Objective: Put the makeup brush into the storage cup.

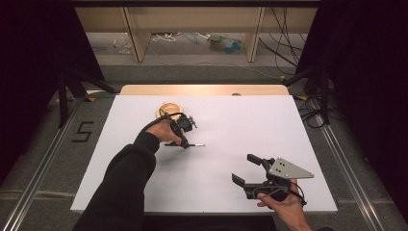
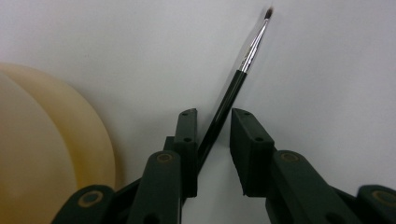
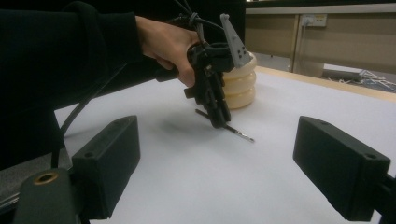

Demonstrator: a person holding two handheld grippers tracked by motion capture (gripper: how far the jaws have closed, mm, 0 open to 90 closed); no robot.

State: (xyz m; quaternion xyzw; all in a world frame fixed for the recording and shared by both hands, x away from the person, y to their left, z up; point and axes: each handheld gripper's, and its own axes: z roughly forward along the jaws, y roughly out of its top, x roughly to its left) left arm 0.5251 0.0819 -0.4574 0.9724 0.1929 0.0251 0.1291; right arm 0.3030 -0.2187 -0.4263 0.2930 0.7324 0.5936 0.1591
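A thin black paintbrush (image 1: 195, 145) with a silver ferrule lies on the white table sheet (image 1: 250, 120). My left gripper (image 1: 184, 144) points down at it, and its jaws stand open on either side of the handle. In the left gripper view the paintbrush (image 2: 229, 100) runs up between the jaws of the left gripper (image 2: 214, 114), touching one pad with a gap to the other. The right gripper view shows that left gripper (image 3: 219, 122) over the brush (image 3: 240, 134). My right gripper (image 1: 243, 168) hovers open near the front right, with nothing between the jaws of the right gripper (image 3: 219, 154).
A cream ribbed round holder (image 1: 169, 109) stands just behind the left hand, its cream curve (image 2: 46, 154) close beside the left jaw, and the same holder (image 3: 240, 88) sits behind the left gripper. Black curtains, cables and wooden furniture lie beyond the table.
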